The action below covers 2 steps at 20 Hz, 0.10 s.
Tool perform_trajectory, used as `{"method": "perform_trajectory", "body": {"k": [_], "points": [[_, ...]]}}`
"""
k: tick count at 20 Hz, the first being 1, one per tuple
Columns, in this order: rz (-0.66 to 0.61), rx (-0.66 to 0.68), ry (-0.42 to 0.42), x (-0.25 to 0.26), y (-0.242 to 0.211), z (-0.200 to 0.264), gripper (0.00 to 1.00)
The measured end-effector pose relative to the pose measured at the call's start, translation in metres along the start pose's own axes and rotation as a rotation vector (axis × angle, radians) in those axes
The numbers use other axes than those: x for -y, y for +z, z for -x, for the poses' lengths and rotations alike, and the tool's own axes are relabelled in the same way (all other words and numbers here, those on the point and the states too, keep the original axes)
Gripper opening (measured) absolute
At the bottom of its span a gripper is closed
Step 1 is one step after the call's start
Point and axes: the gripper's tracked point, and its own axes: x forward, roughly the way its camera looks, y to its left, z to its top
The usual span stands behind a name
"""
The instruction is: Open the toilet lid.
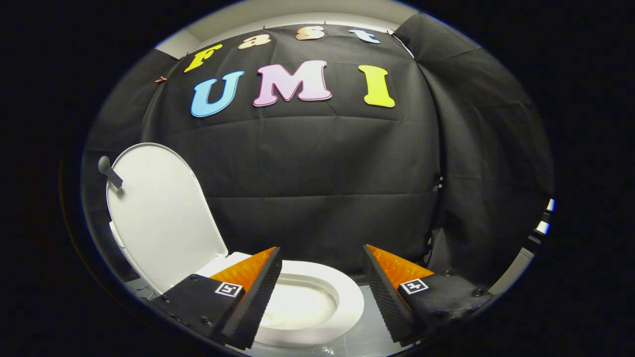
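Observation:
A white toilet stands low ahead, with its lid [161, 213] raised nearly upright at the left, beyond my left finger. A small grey handle [108, 171] sticks out from the lid's upper left edge. The white seat ring [342, 297] and the bowl [297, 307] lie exposed between and just beyond my fingers. My gripper [321, 255] hovers above the seat, open wide, with nothing between its fingers and nothing touching them.
Black cloth wall [322, 173] hangs close behind the toilet and wraps round to the right. A grey floor [369, 337] shows beside the bowl. A striped post [544, 218] stands at the far right.

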Motion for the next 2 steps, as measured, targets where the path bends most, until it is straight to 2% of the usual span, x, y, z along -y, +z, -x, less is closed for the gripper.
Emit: {"method": "perform_trajectory", "body": {"k": [2], "points": [[0.01, -0.007, -0.017, 0.0043, -0.0005, -0.0008, 0.99]]}}
